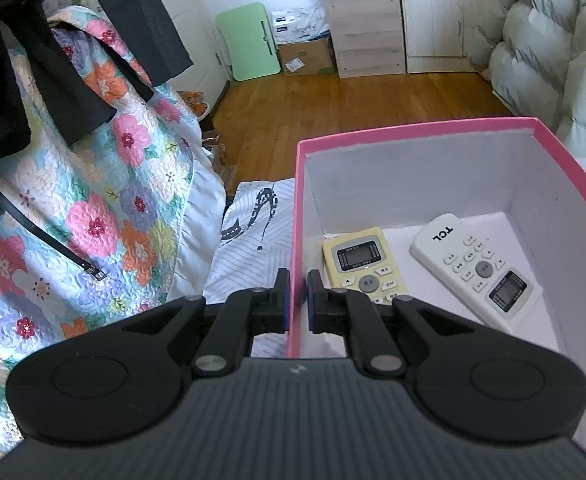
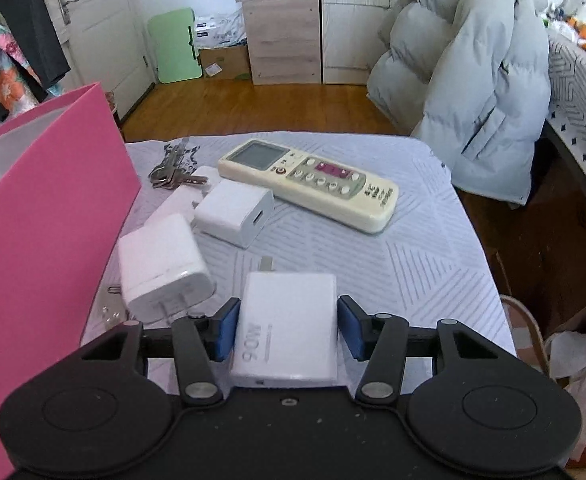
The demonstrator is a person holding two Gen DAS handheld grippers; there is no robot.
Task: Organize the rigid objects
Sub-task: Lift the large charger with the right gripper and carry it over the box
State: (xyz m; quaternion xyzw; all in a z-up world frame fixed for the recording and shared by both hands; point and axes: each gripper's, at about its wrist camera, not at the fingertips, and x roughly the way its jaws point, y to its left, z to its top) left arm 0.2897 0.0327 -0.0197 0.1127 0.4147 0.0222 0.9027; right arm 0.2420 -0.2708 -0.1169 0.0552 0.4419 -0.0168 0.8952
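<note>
The white 90W charger (image 2: pixel 289 328) lies on the patterned cloth (image 2: pixel 413 264) at the near edge, between my right tongs (image 2: pixel 289 330), whose blue pads sit against its two sides in a grip. Beyond it lie two more white chargers (image 2: pixel 165 264), a cream remote (image 2: pixel 313 182) and keys (image 2: pixel 171 170). At left, my left tongs (image 1: pixel 297 300) pinch the wall of the pink box (image 1: pixel 413 130), which holds a yellow remote (image 1: pixel 363 266) and a white TCL remote (image 1: pixel 475 270).

Two remotes (image 1: pixel 363 266) flat in pink box (image 1: pixel 295 240); white chargers (image 2: pixel 165 264) outside.
</note>
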